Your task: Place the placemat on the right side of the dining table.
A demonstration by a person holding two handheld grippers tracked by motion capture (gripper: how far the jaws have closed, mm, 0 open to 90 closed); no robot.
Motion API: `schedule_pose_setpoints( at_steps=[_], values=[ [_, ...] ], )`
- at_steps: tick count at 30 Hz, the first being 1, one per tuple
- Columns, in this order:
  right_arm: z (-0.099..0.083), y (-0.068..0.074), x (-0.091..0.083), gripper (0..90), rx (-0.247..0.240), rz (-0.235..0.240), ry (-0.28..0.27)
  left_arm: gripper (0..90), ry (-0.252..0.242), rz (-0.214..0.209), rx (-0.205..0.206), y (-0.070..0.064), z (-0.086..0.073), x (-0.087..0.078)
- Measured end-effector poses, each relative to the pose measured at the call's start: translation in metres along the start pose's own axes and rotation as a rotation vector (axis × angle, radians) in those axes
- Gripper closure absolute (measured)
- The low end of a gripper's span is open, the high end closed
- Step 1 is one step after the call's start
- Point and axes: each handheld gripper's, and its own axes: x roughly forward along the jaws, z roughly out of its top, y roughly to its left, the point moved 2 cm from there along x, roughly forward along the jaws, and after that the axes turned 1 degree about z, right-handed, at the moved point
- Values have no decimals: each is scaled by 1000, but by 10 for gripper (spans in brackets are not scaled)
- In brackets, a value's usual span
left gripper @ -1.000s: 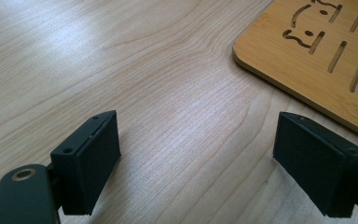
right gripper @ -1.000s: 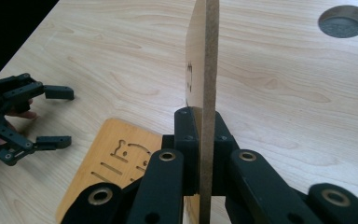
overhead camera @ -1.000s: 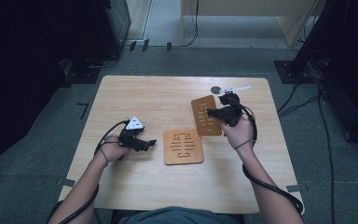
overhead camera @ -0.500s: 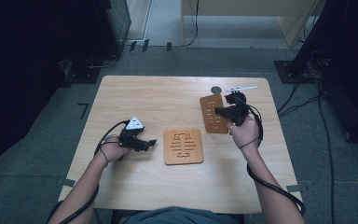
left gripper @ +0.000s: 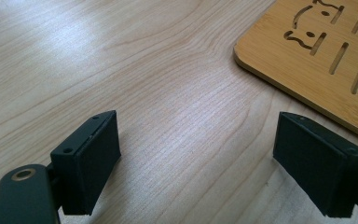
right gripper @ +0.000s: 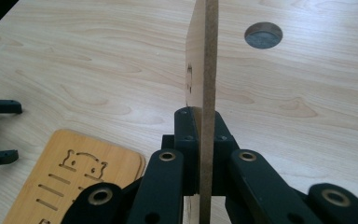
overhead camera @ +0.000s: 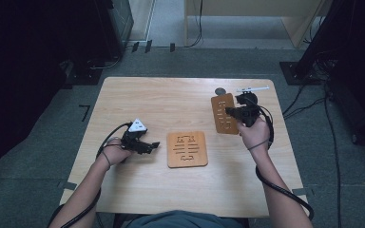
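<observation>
Pale grained table; right gripper clamps thin slotted wooden board.

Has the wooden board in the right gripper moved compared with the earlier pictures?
Yes. The held board has shifted rightward, away from the flat board lying mid-table, toward the round hole.

lab: cables, dark equipment racks

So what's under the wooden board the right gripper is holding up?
Bare table under the held board, clamped on edge in the right gripper. The strip directly beneath it is hidden.
</observation>
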Motion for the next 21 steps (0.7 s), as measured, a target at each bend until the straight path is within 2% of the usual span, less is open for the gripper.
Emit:
schedule_pose_setpoints(
  at_steps=[21],
  values=[
    [0,-33,-13,876,79,-56,-14,137,-2,0,-5,0,0,0]
  ],
)
